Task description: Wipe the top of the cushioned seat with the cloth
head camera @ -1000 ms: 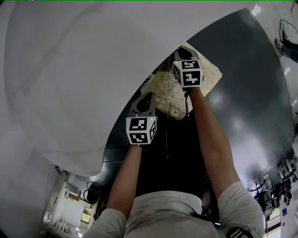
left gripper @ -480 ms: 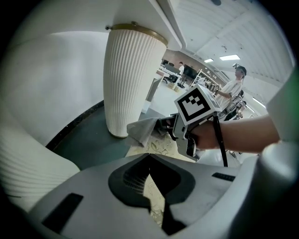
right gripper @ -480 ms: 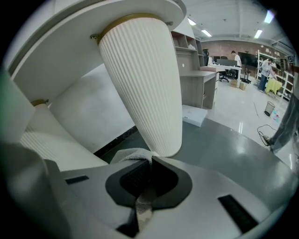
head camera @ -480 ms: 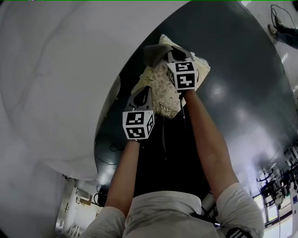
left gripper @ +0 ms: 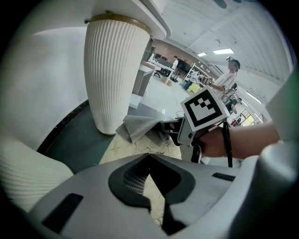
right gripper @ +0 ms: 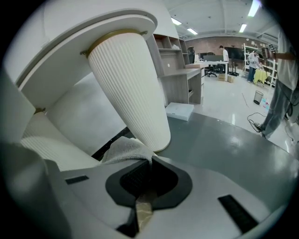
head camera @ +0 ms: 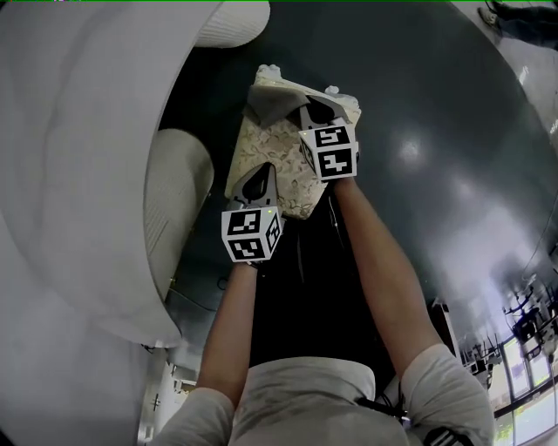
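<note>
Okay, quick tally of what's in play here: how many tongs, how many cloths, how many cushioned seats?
Tongs: 2, left tongs and right tongs
Cloth: 1
Cushioned seat: 1
Total: 4

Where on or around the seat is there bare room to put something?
Bare: middle of the cushioned seat, between left gripper and cloth; dark floor to its right. Crowded: far end, where the right gripper holds the cloth by the ribbed column.
</note>
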The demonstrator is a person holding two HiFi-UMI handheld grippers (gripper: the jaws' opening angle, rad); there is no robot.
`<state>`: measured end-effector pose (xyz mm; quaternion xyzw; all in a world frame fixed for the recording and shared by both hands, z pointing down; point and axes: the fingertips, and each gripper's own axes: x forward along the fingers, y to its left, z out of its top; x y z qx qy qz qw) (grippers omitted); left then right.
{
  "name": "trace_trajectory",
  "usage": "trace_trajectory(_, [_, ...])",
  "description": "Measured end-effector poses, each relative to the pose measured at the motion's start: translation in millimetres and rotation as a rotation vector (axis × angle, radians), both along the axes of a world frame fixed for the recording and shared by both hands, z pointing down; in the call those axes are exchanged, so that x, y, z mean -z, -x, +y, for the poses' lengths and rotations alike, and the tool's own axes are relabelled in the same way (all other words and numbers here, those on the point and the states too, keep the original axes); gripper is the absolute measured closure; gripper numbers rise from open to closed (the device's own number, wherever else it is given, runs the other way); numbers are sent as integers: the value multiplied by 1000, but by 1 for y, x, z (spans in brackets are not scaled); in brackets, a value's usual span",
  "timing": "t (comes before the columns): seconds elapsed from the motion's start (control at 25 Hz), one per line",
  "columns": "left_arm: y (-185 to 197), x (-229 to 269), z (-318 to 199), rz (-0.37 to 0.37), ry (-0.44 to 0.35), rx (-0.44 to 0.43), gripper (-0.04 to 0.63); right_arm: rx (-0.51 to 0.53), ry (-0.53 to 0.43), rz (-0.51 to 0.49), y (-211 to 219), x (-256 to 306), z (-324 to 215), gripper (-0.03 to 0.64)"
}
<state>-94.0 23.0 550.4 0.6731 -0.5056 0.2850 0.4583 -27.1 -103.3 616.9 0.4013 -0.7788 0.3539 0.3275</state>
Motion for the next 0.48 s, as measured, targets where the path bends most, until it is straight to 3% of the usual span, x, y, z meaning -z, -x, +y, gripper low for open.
trace_trajectory(0.28, [-19, -4, -2, -4, 14, -27, 580, -50, 12, 11, -48, 2, 20, 603])
trace_trajectory(0.48, [-35, -8, -3, -4, 20, -99, 580, -100, 21, 32, -83, -2, 30, 603])
